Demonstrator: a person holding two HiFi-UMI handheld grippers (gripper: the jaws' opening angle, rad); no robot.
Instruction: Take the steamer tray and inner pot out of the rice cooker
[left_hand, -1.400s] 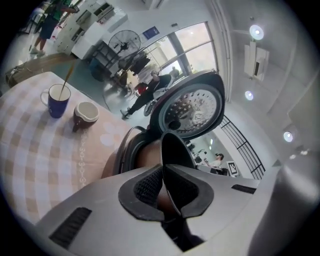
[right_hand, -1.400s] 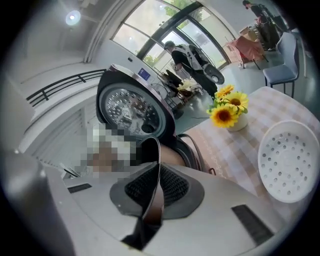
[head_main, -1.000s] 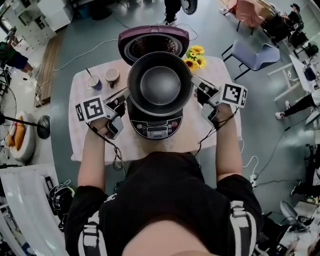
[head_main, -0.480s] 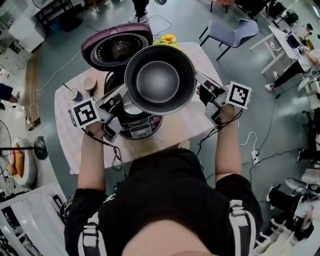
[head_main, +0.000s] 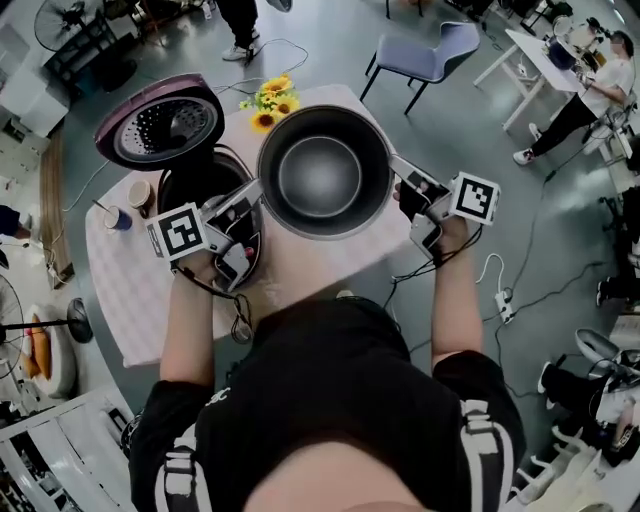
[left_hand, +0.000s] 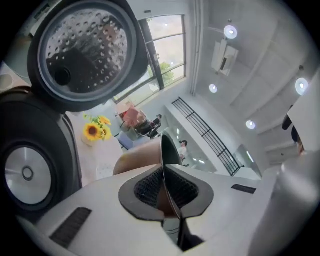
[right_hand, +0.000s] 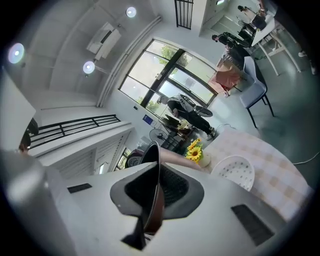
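Inner pot (head_main: 322, 172) is out of the rice cooker (head_main: 196, 186) and up in the air over the bench (head_main: 130, 290), just right of the cooker body in the head view. Left gripper (head_main: 257, 191) has the rim on one side and right gripper (head_main: 393, 166) has the opposite side. Both gripper views show the thin rim edge-on, pinched tight between the dark pads, so both sets of jaws are narrow and clamped on the pot. The cooker's lid (head_main: 158, 122) is flipped open, and the left gripper view shows the empty cavity. Steamer tray (right_hand: 233, 172), white with holes, sits on the checked bench near the sunflowers (head_main: 268, 100), seen from the right gripper view.
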